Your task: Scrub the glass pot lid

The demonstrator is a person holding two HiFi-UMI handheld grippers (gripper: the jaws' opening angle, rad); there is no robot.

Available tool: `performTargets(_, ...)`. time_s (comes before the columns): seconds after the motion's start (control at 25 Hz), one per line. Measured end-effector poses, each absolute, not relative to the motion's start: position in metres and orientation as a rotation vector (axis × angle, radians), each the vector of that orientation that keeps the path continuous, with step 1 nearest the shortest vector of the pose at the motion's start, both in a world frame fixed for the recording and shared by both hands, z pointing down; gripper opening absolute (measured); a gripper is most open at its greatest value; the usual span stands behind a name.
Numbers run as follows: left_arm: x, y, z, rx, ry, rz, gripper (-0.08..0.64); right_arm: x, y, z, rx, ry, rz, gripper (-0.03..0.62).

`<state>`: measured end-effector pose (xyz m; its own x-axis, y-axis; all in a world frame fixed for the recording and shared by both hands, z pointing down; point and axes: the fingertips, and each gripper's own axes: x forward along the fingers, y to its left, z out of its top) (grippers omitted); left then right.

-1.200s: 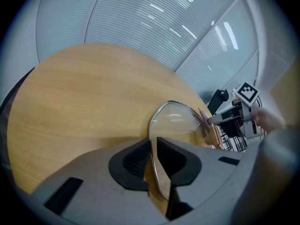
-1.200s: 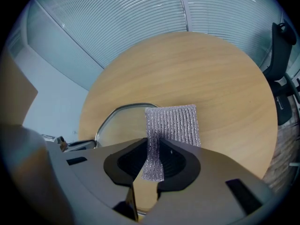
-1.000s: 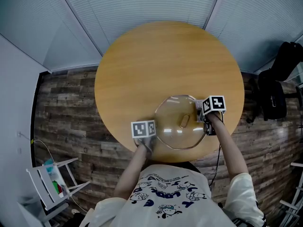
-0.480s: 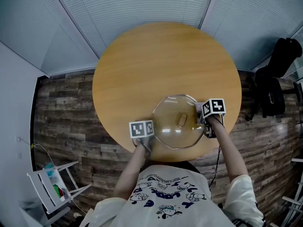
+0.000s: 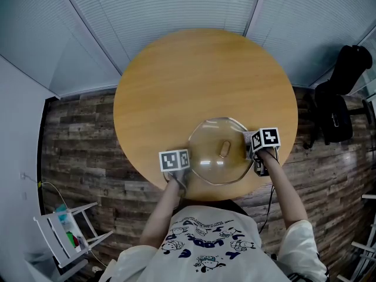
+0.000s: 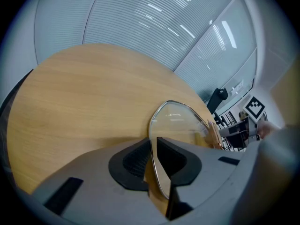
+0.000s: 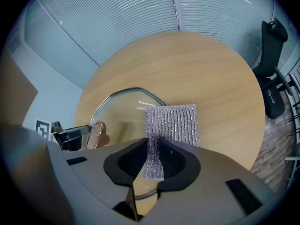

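A clear glass pot lid (image 5: 208,145) with a tan knob (image 5: 224,148) lies on the near side of the round wooden table (image 5: 194,75). My left gripper (image 5: 185,165) is at the lid's near-left rim. In the left gripper view, the left gripper (image 6: 152,159) is shut on the edge of the lid (image 6: 180,121). My right gripper (image 5: 251,148) is over the lid's right rim. In the right gripper view, the right gripper (image 7: 155,161) is shut on a silver mesh scrubbing cloth (image 7: 172,124), which hangs over the lid (image 7: 123,110).
The table's near edge (image 5: 217,197) runs just behind both grippers, close to the person's body. A black chair with a bag (image 5: 338,101) stands right of the table. A white rack (image 5: 61,234) stands on the wood floor at lower left. Blind-covered glass walls (image 5: 164,10) are beyond the table.
My right gripper with the cloth has slid a little toward the person along the lid's right side. The left gripper and lid have stayed put.
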<state>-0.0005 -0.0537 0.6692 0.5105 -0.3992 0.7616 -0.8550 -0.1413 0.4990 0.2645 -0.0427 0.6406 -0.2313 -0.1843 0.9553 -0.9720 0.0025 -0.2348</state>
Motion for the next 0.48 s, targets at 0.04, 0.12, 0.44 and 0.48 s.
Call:
performTargets(0.04,0.000,-0.054,0.669,1.747,-1.062,0.567,0.057,0.266,-0.041,0.641,1.238,-1.513,1.303,0.075)
performTargets(0.12,0.000,-0.055,0.670,1.747,-1.066,0.566,0.057,0.268,-0.037,0.642,1.236,-1.508,1.301,0.075)
performTargets(0.44,-0.001,-0.055,0.669,1.754,-1.062,0.579,0.057,0.274,-0.021,0.644,1.232,-1.493,1.295,0.075)
performTargets(0.48,-0.001,-0.054,0.669,1.754,-1.064,0.579,0.057,0.274,-0.019,0.644,1.231,-1.492,1.295,0.075)
